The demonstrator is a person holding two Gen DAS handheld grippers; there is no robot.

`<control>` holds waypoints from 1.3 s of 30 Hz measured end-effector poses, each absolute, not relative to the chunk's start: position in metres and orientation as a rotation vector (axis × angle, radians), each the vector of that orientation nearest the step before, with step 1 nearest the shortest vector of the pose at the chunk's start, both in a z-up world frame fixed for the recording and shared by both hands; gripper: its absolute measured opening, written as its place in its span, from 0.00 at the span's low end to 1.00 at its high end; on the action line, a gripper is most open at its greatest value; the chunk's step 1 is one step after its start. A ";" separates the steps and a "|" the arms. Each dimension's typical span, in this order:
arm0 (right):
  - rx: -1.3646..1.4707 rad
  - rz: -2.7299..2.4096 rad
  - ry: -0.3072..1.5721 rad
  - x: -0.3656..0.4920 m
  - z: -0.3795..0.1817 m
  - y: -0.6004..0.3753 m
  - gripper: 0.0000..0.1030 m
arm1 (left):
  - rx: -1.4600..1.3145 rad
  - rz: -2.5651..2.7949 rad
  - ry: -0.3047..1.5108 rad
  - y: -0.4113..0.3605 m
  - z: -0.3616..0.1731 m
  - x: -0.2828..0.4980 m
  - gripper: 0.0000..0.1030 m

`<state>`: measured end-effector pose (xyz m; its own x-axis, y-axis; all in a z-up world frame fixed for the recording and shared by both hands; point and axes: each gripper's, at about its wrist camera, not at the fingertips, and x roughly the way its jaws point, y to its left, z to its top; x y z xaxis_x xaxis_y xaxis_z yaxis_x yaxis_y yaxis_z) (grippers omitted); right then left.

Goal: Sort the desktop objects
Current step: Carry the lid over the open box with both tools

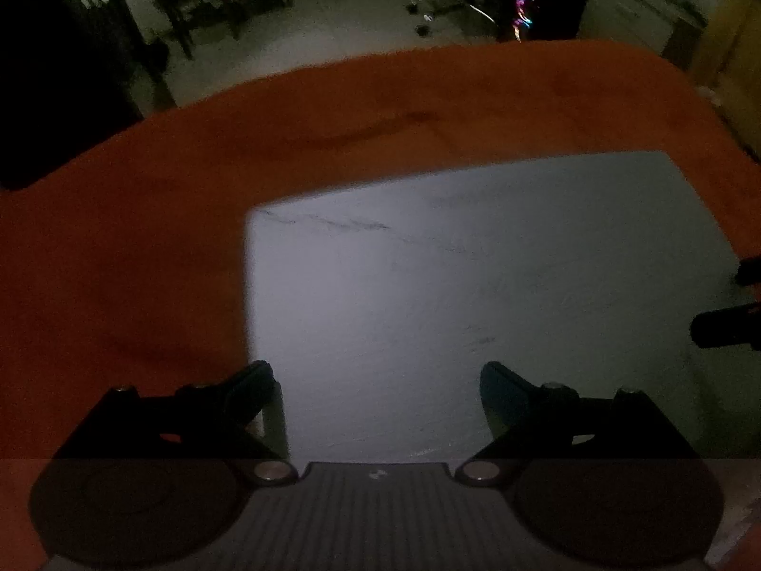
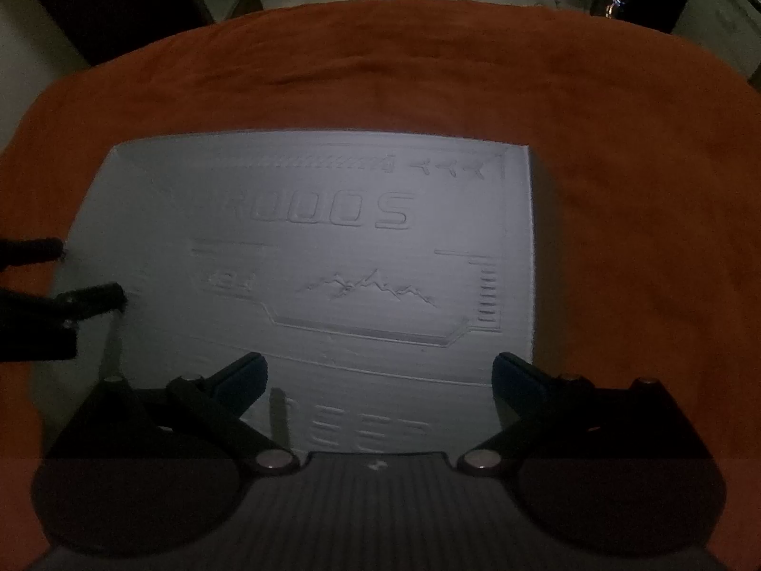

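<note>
A flat white foam board (image 2: 304, 247) with embossed lettering and a mountain outline lies on the orange cloth (image 2: 642, 190). It also shows in the left wrist view (image 1: 475, 276), where its surface looks plain. My right gripper (image 2: 379, 376) is open and empty, hovering over the board's near edge. My left gripper (image 1: 376, 383) is open and empty over the board's near left part. The left gripper's fingers (image 2: 90, 297) show at the left edge of the right wrist view. The right gripper's fingers (image 1: 725, 328) show at the right edge of the left wrist view. The scene is dim.
The orange cloth (image 1: 119, 261) covers the whole table and ends in a rounded far edge. Beyond it are a dim floor, a wooden chair (image 1: 200, 0), dark furniture, a white cabinet (image 1: 632, 9) and a coloured light (image 1: 522, 9).
</note>
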<state>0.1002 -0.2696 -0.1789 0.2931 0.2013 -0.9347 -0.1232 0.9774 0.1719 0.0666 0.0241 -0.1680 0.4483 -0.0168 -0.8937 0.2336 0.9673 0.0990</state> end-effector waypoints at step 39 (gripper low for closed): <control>0.125 0.206 1.363 0.074 -0.201 -0.291 1.00 | 0.174 -0.211 1.107 0.025 -0.166 -0.004 1.00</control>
